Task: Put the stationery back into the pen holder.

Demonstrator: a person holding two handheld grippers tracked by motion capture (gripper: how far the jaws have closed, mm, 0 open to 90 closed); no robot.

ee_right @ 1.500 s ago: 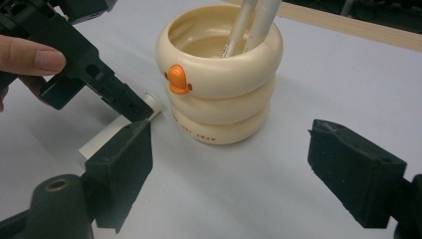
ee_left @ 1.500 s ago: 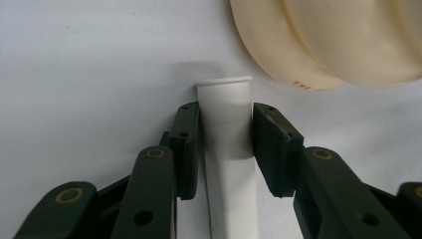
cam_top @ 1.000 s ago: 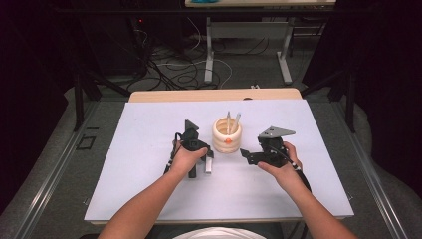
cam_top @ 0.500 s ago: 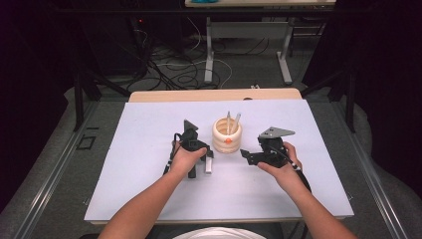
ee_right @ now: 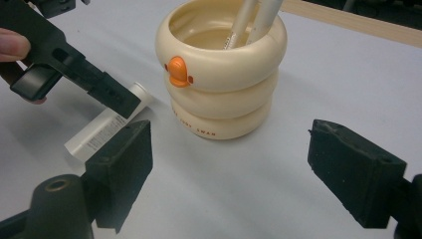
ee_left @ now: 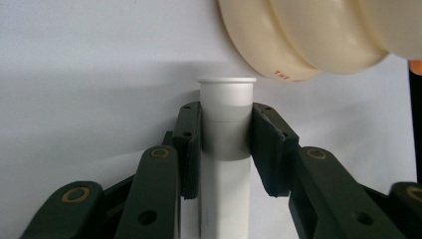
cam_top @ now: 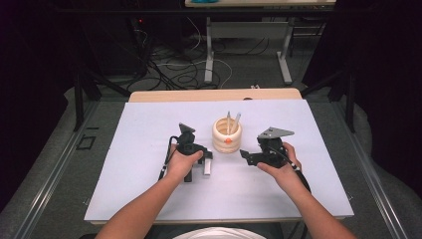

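Note:
A white tube [ee_left: 225, 124] lies flat on the white table cover, just left of a cream ringed cup [cam_top: 227, 135] with an orange beak that holds two pens [ee_right: 259, 15]. My left gripper [ee_left: 225, 107] is shut on the tube near its capped end, one pad against each side. In the high view the left gripper [cam_top: 205, 156] sits low beside the cup, over the tube [cam_top: 208, 167]. My right gripper [ee_right: 229, 127] is open and empty, its jaws facing the cup [ee_right: 221, 74] from a short distance. In the high view the right gripper [cam_top: 244, 154] is just right of the cup.
The white cover [cam_top: 149, 124] spreads over a wooden table [cam_top: 214, 94]. Beyond the far edge, cables [cam_top: 179, 64] and metal table legs [cam_top: 209, 50] are on the floor. Broad bare cover lies to the left, right and front of the hands.

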